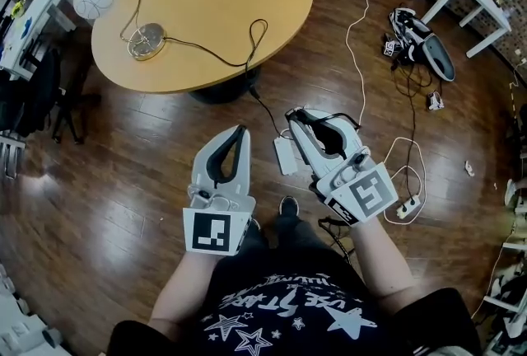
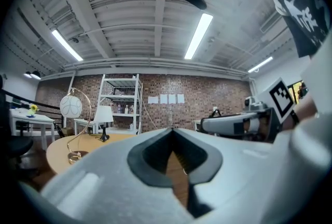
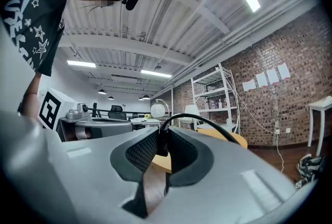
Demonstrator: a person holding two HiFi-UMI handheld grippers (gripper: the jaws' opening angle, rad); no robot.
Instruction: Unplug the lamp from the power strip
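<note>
Right gripper (image 1: 300,114) (image 3: 163,135) is clenched on a small black plug (image 3: 162,142), and the thin black lamp cord (image 1: 222,59) arcs away from its pads. Left gripper (image 1: 241,130) (image 2: 173,129) is closed with nothing between its jaws. Both are held level above the dark wooden floor (image 1: 123,181). The cord runs across the round light-wood table (image 1: 214,0) and drops over its near edge. The gold-armed lamp with the white globe shade (image 1: 148,41) stands near the table's left edge. A white rectangular block (image 1: 286,155) lies on the floor just beside the right gripper; I cannot tell whether it is the power strip.
</note>
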